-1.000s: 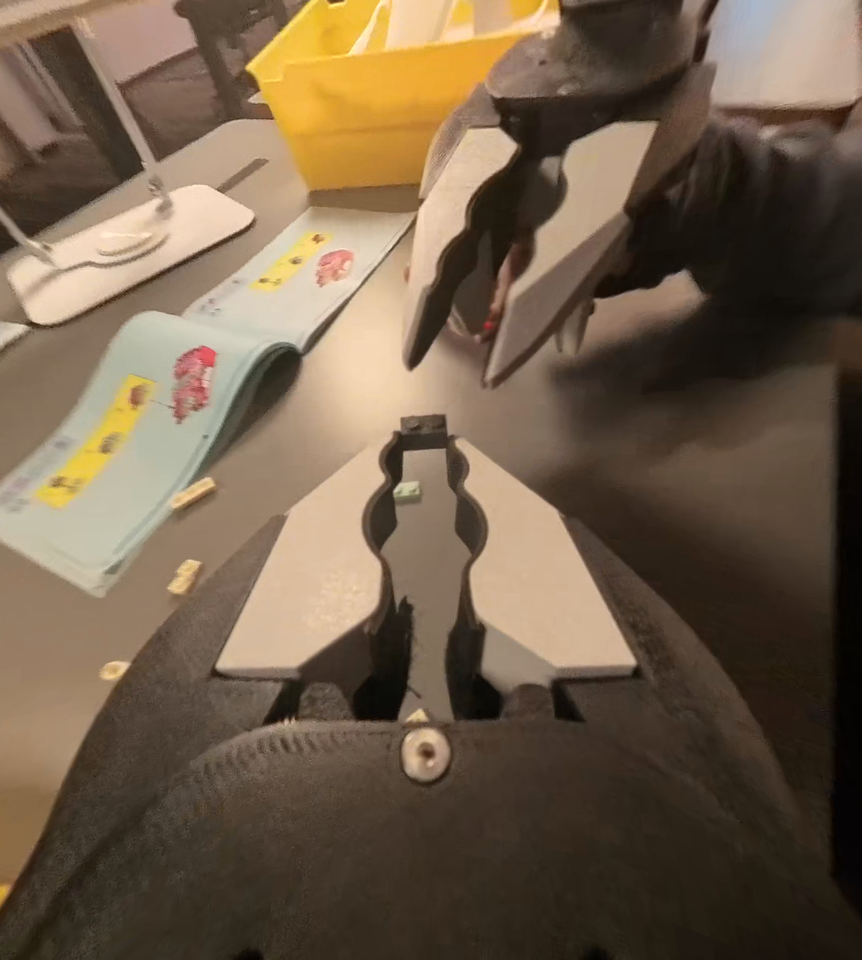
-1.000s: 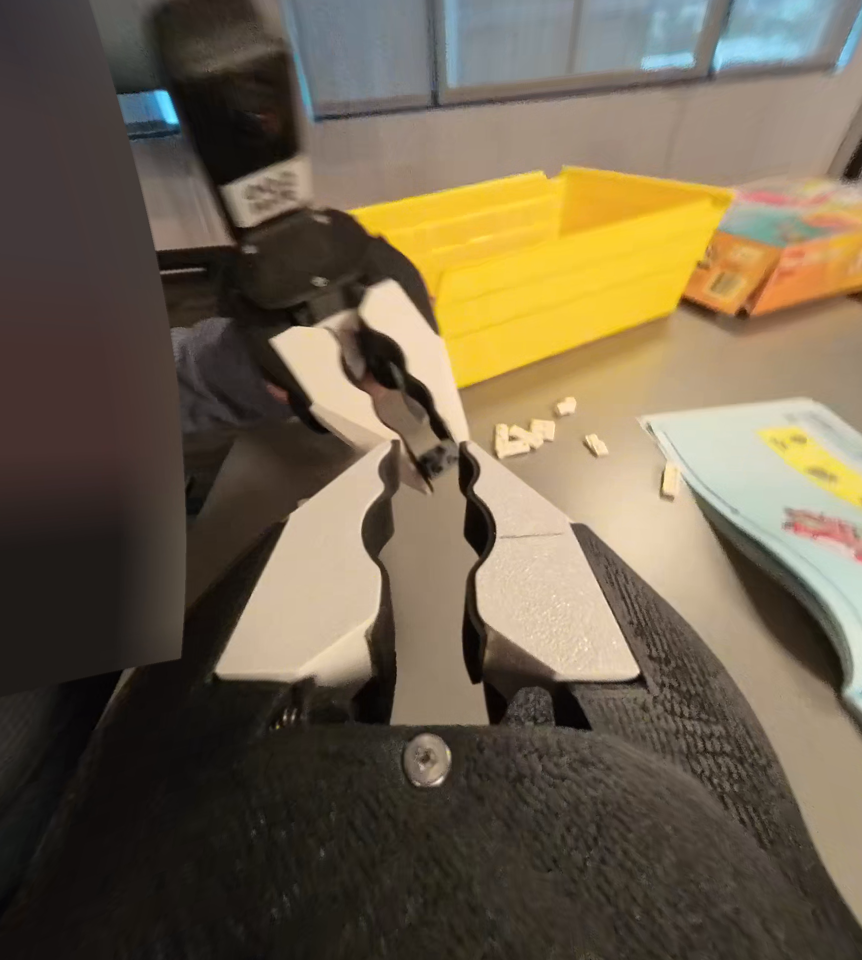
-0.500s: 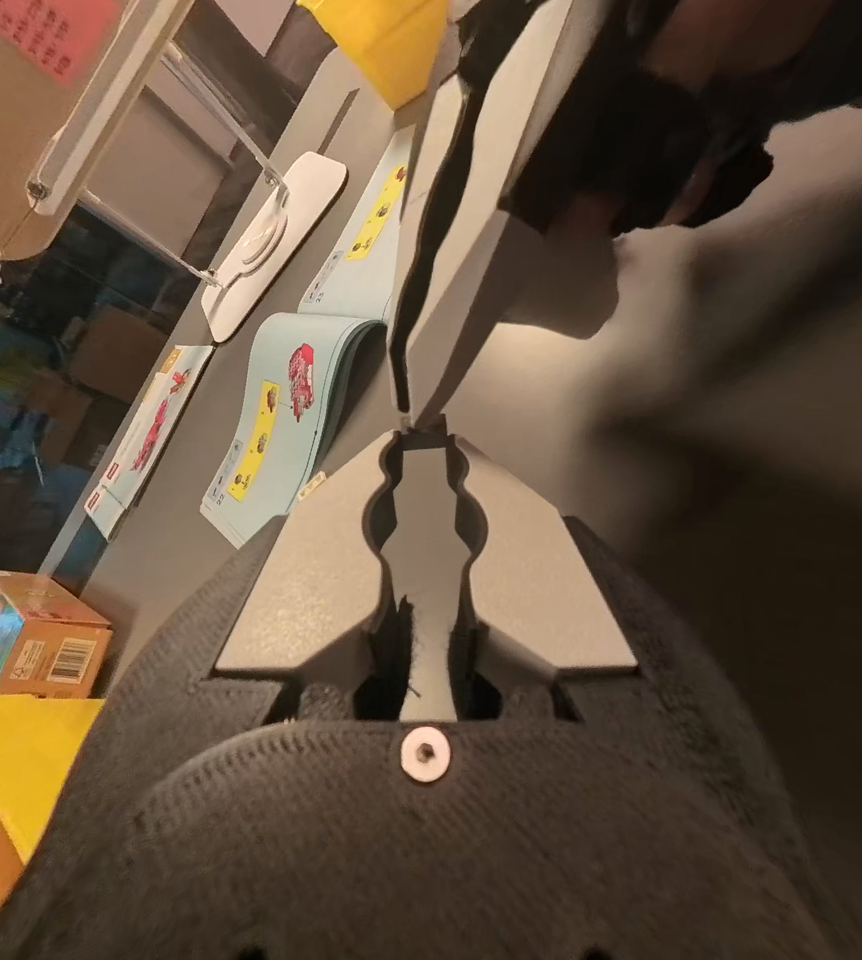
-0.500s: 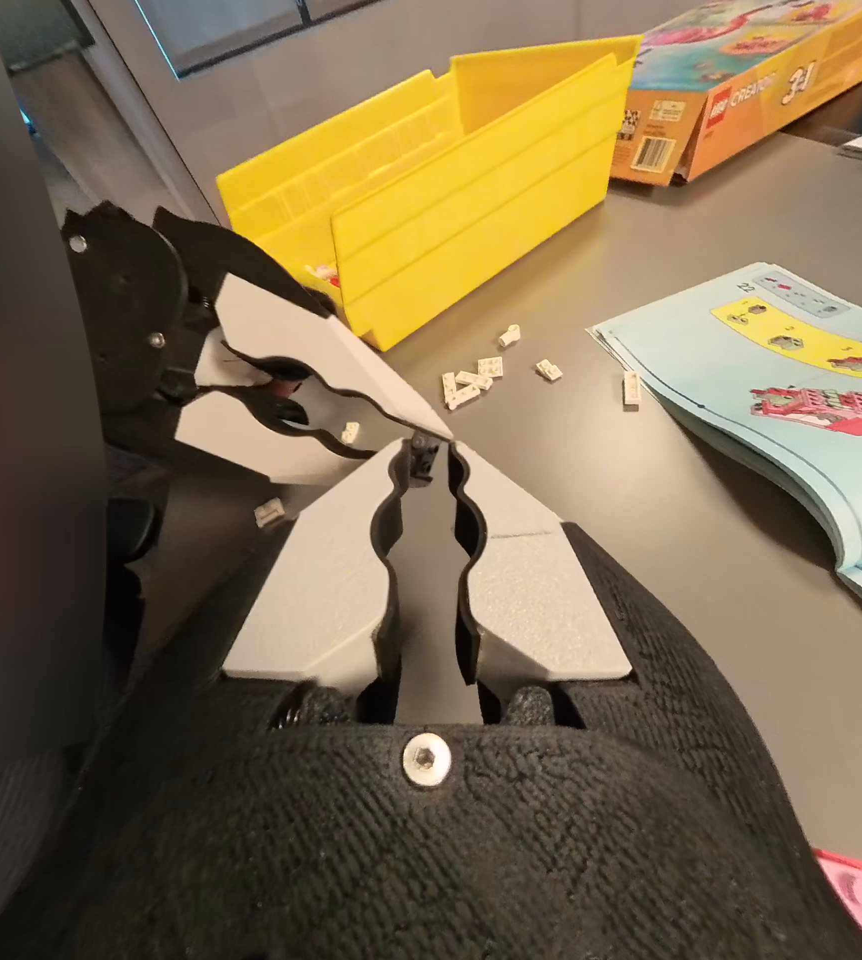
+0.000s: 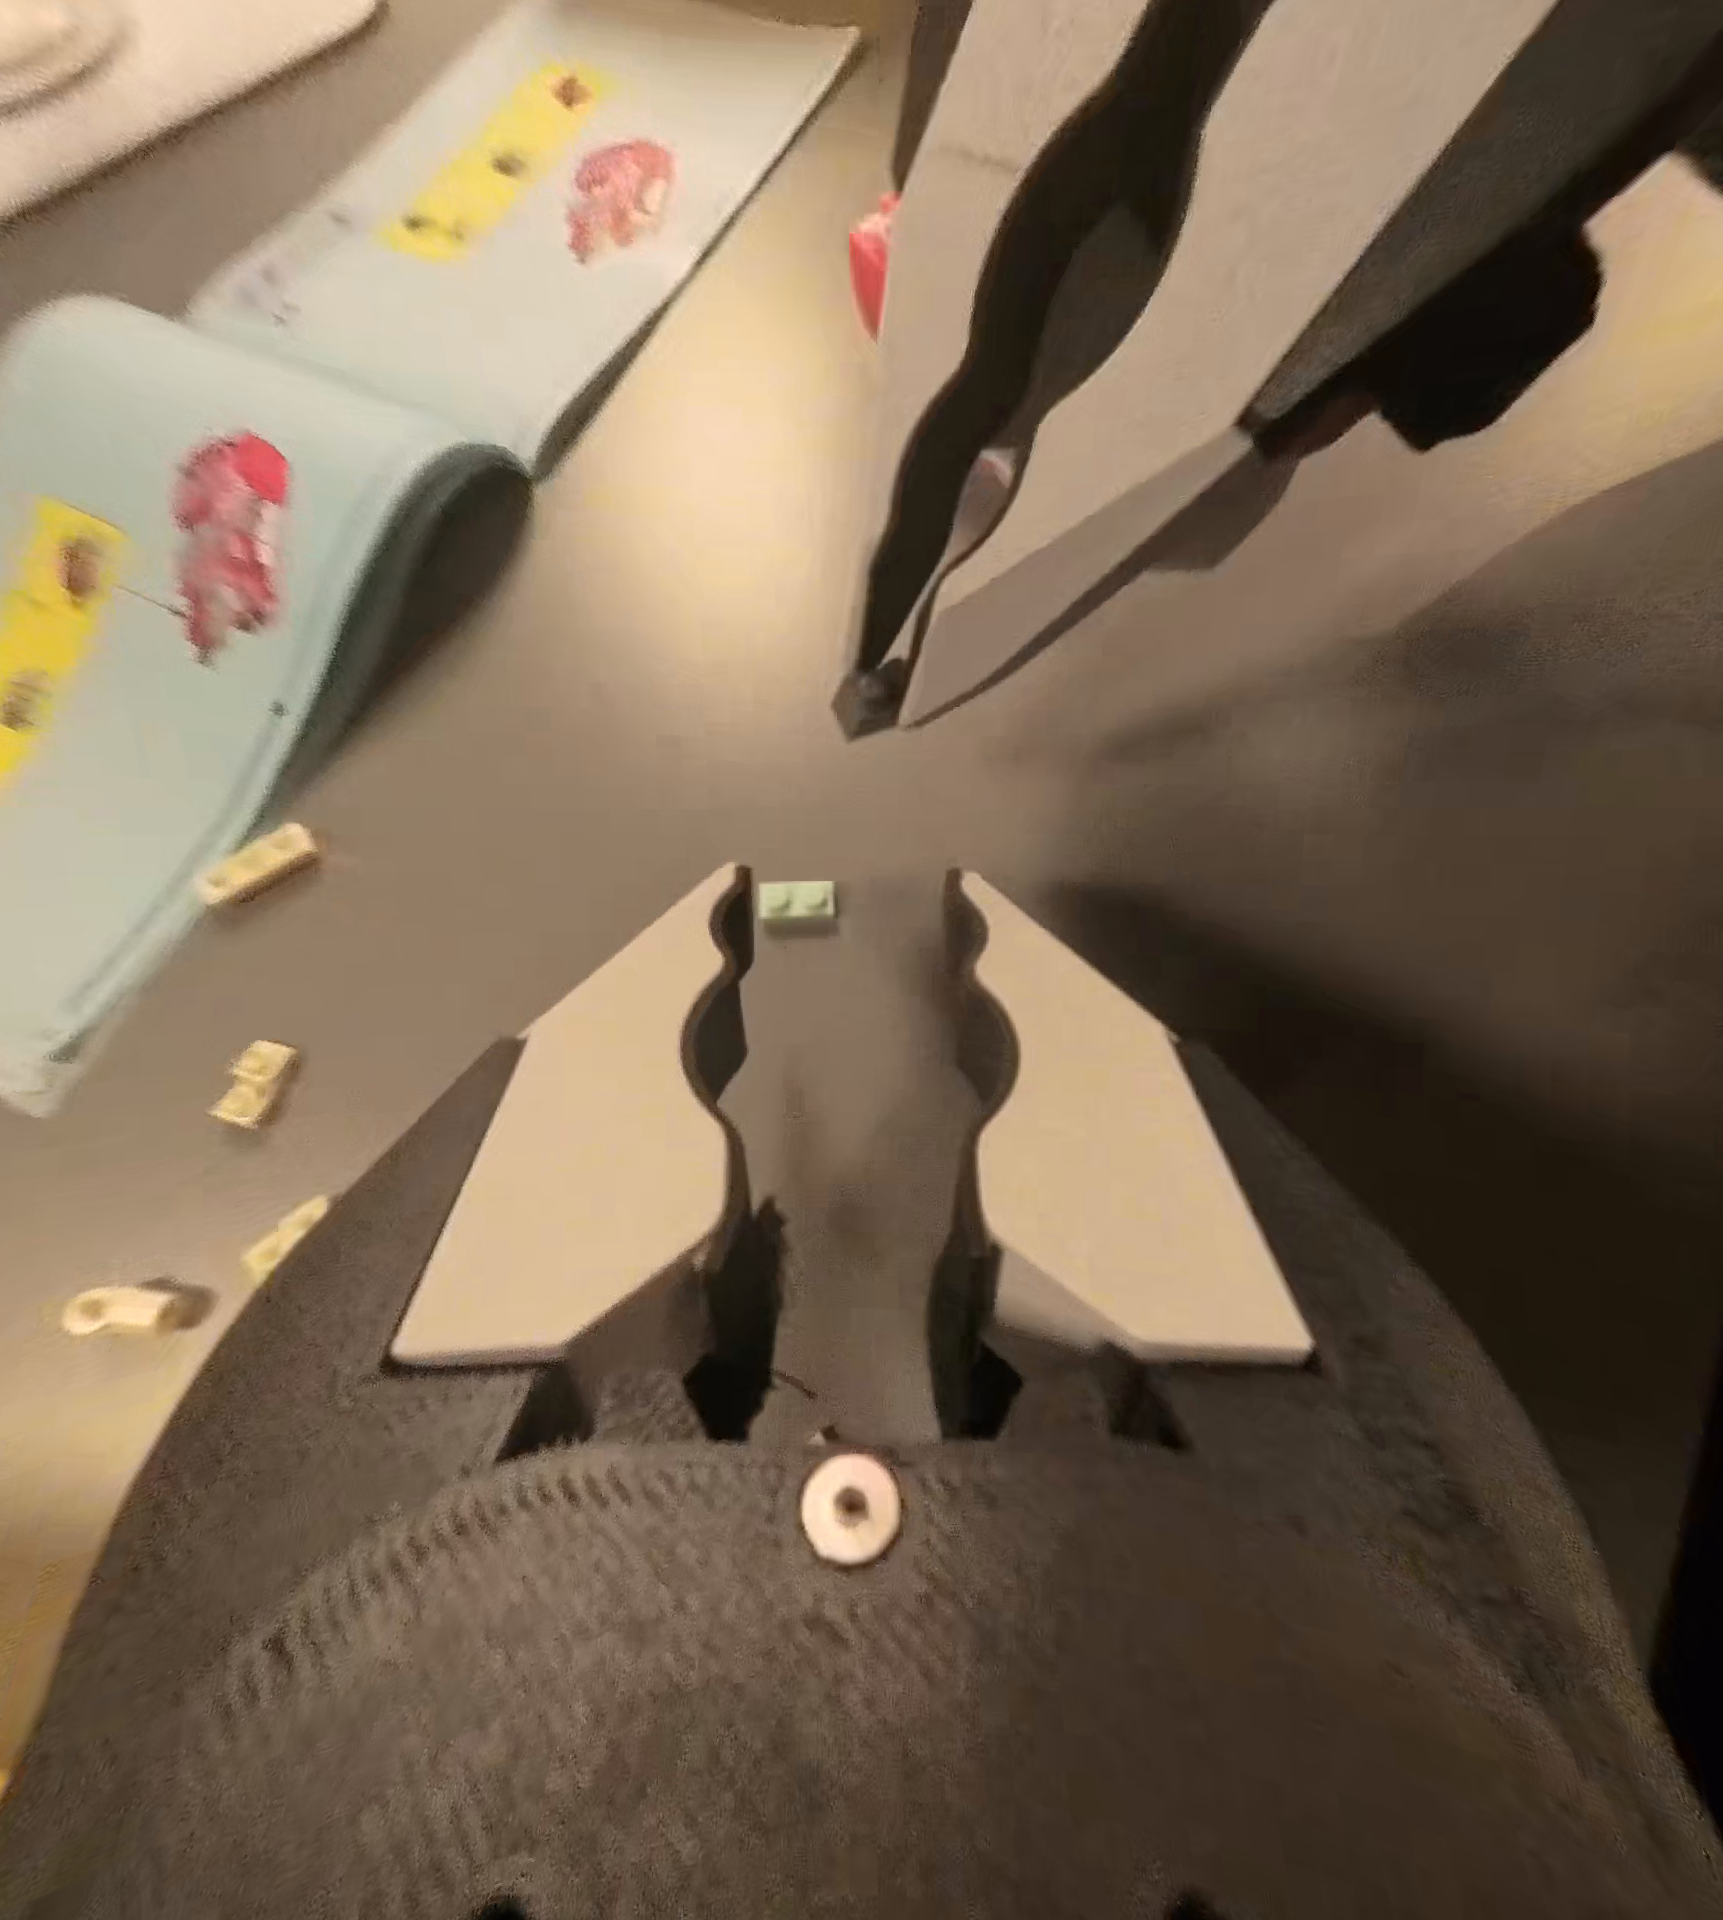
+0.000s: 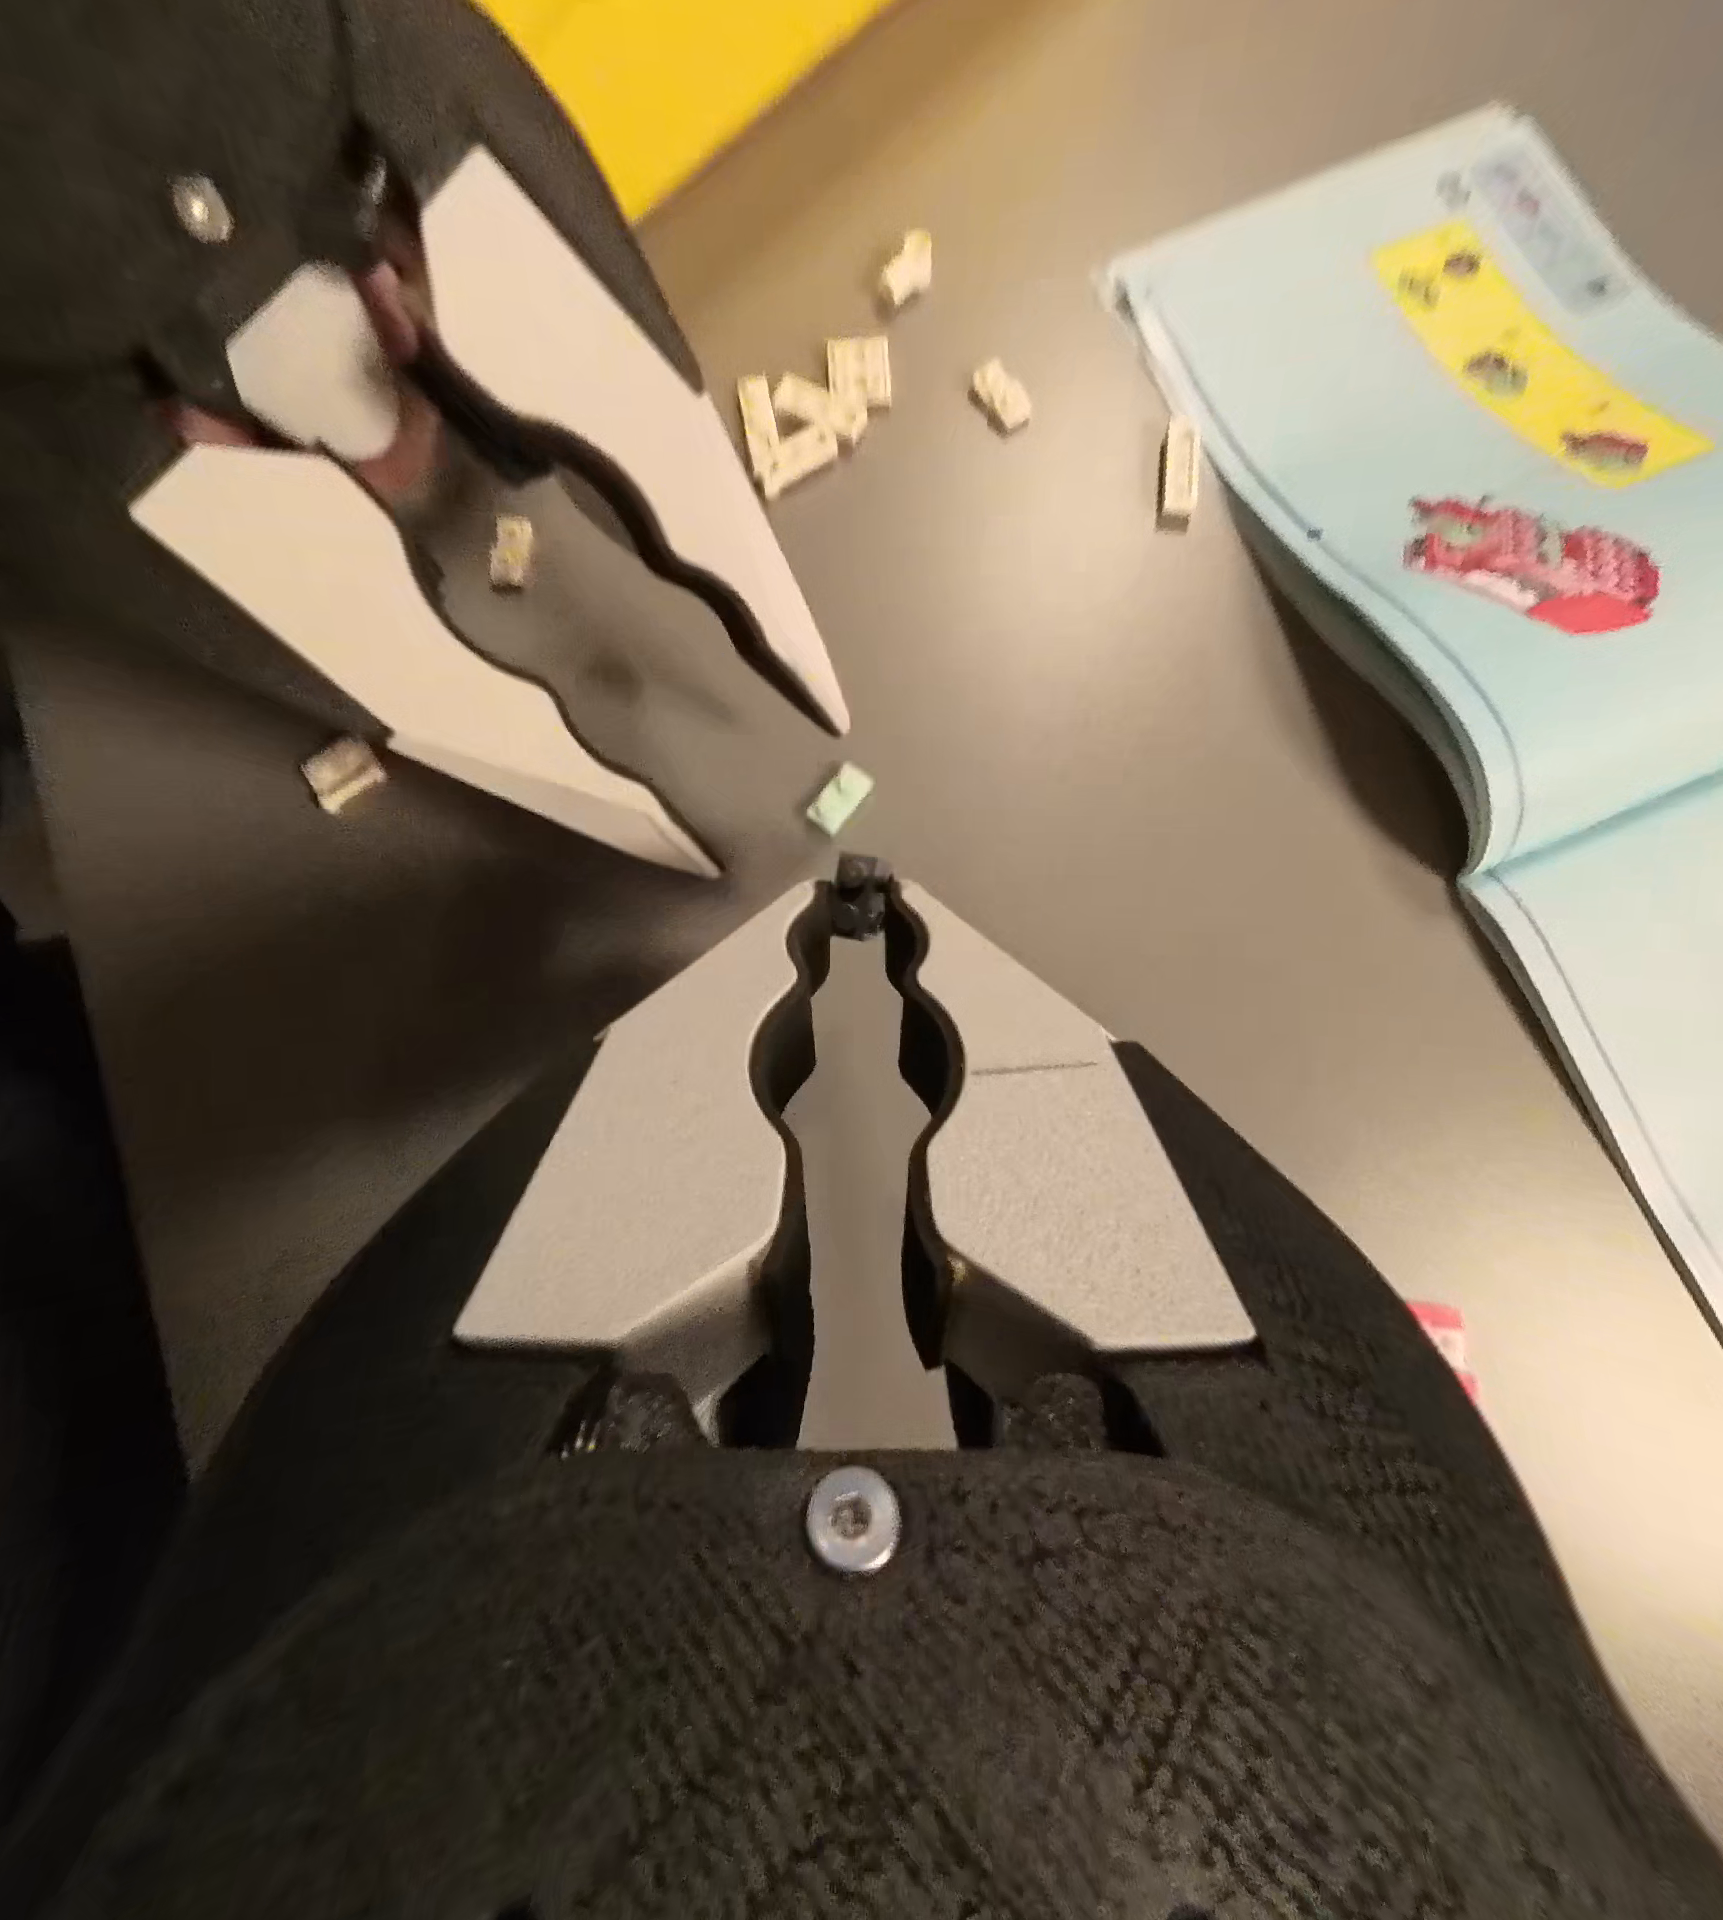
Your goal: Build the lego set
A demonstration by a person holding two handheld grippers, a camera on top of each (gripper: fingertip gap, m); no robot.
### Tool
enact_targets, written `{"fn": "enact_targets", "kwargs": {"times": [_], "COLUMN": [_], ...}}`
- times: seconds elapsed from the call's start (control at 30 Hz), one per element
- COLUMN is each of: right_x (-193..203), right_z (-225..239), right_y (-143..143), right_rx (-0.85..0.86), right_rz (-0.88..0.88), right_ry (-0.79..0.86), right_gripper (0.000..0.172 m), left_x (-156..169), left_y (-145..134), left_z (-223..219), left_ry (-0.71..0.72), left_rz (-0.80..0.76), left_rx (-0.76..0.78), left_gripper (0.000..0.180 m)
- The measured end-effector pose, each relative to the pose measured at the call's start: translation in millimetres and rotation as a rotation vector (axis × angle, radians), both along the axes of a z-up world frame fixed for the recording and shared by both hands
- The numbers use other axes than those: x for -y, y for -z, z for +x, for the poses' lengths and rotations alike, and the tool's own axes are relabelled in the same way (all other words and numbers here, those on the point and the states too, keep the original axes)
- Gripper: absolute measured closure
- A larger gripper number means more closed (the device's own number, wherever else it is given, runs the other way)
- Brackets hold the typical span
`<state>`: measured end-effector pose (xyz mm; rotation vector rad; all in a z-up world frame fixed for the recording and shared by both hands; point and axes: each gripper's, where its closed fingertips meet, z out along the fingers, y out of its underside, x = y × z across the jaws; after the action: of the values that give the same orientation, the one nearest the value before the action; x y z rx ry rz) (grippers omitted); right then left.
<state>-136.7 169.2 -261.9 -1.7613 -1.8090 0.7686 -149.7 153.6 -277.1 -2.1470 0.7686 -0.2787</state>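
Pinching a small black plastic brick [image 6: 859,902], the right tongs [image 6: 861,896] hovered near a pale green plate [image 5: 798,908] on the desk [image 5: 1252,831], lying untouched between the left tongs' [image 5: 841,883] wide-parted tips.

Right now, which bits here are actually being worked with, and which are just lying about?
In use:
right hand-held gripper pinching a black piece
left hand-held gripper, open
green plate on the table between its fingers

Lying about:
booklet
cream pieces
yellow bin
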Motion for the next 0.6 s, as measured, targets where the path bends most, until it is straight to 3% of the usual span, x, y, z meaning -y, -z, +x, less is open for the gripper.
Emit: {"fn": "enact_targets", "kwargs": {"times": [0.23,0.5,0.6], "right_x": [2,0,-5], "right_z": [17,17,17], "right_y": [31,32,31], "right_rx": [0.288,0.307,0.288], "right_rz": [0.031,-0.027,0.0], "right_ry": [-0.027,0.01,0.029], "right_gripper": [0.163,0.163,0.145], "left_x": [-1,6,11], "left_y": [18,22,22], "left_z": [1,7,9], "left_ry": [0.05,0.097,0.096], "left_rz": [-0.11,-0.135,-0.135], "left_rx": [0.021,-0.013,-0.011], "left_gripper": [0.126,0.127,0.128]}}
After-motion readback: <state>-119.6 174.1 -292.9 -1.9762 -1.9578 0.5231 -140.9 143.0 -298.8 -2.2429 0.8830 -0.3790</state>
